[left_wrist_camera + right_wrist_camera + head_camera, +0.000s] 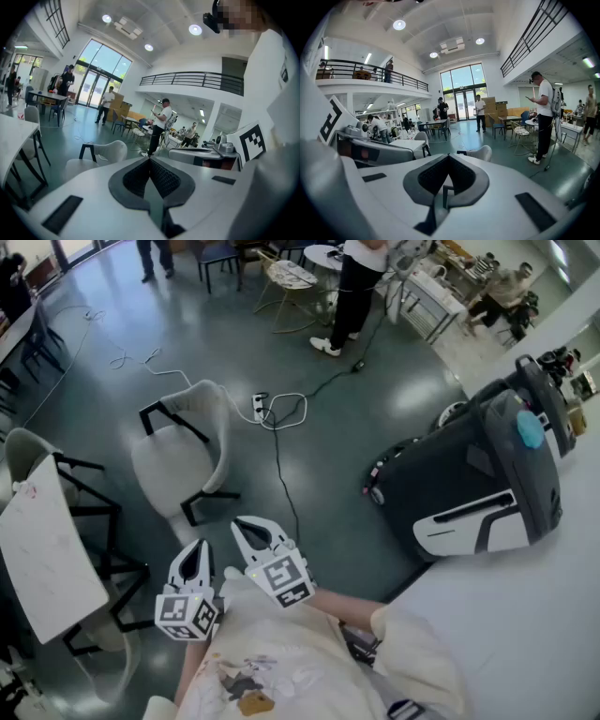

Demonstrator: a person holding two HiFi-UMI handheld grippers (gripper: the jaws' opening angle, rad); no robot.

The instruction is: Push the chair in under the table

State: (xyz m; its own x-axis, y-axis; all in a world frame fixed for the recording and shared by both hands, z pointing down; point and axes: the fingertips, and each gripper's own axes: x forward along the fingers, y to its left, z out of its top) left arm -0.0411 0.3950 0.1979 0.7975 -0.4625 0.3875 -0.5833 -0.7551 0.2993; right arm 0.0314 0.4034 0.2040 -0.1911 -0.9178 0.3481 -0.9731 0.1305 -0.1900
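Head view, both gripper views. The only print I can make out is the black-and-white square patterning on the two marker cubes: the left cube at lower centre and the right cube just beside it. They are coded squares, not letters. The right cube's pattern also shows at the right edge of the left gripper view. A graphic on the person's shirt at the bottom edge is too small to read, and so is a faint reddish mark on the small white table at the left.

The left gripper and the right gripper sit side by side, close to the person's chest. They point up-frame and slightly downward. A cream sleeve covers the right arm. In each gripper's own view I see the dark ribbed pads pressed together tip to tip, with nothing between them. Both are clenched empty.

The chair is pale, with black legs. It stands on the grey floor at centre left, just ahead of the jaw tips but not touching them. It is apart from the small white table and well apart from the large white tabletop at lower right, where a black-and-grey backpack lies. A power strip with cables lies beyond the chair.
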